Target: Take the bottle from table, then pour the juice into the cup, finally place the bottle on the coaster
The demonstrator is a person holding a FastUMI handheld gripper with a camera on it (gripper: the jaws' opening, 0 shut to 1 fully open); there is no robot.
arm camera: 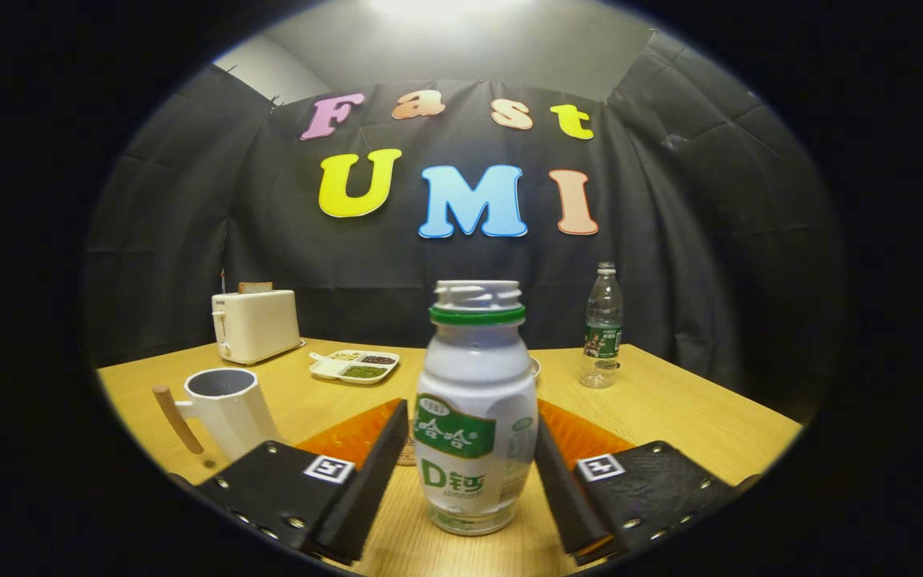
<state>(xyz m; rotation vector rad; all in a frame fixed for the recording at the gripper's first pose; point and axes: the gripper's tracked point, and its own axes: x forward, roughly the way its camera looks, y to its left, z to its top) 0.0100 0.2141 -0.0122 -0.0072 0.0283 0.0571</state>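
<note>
Between the fingers (372,473), bottle (475,409) upright on table (670,417), cap off, mouth open. Gripper (469,481) spread wide, pads flanking the body, gap visible on both sides, no contact. Close evenly on the labelled mid-section, below the green neck ring; squeeze gently, thin plastic likely flexes. Lift straight, keep upright. Cup (225,409) near left, handle toward left. Coaster possibly the small disc behind left finger, mostly hidden.

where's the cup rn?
In the gripper view the cup stands on the table, left of and just beyond the tool's left finger, in front of the toaster. The open tool straddles the bottle.
</note>
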